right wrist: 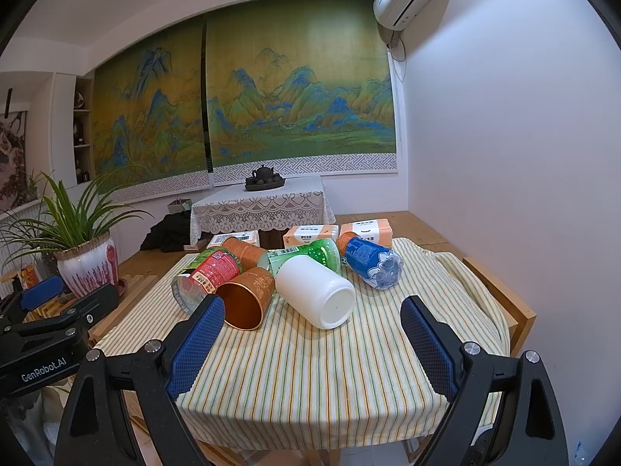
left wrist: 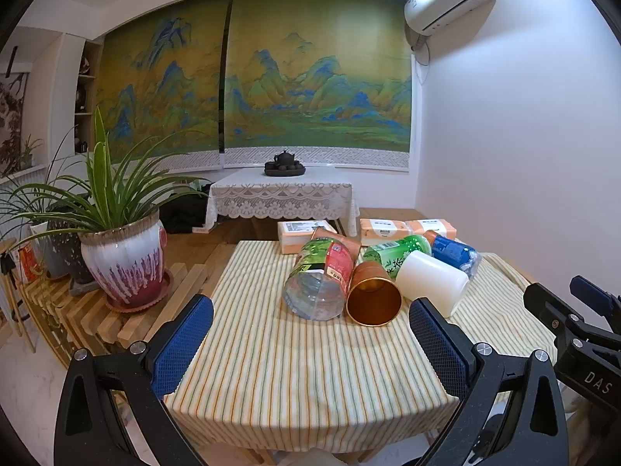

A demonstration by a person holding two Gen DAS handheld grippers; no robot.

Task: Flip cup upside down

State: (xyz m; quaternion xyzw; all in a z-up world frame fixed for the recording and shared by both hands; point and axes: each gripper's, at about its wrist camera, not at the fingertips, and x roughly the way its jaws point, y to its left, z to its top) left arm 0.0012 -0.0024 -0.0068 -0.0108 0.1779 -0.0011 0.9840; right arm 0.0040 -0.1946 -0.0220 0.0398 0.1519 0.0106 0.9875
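Here, left tongs (left wrist: 310, 334) held wide apart, empty, above near edge of striped worktop (left wrist: 271, 369). Right tongs (right wrist: 312, 334) likewise spread, nothing gripped. White cup (right wrist: 316, 291) seen lying on side mid-worktop, base turned toward right camera. Copper cup (left wrist: 374, 295) laid on side just beside it, touching, mouth facing cameras. Red-label bottle (left wrist: 320, 283), green bottle (left wrist: 396, 252), blue bottle (right wrist: 372, 262) piled around. Tissue packs (left wrist: 407, 229) set behind.

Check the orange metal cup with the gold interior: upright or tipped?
Tipped. The orange metal cup with the gold interior lies on its side on the striped tablecloth, open mouth facing the cameras, between a clear plastic bottle and a white cup.
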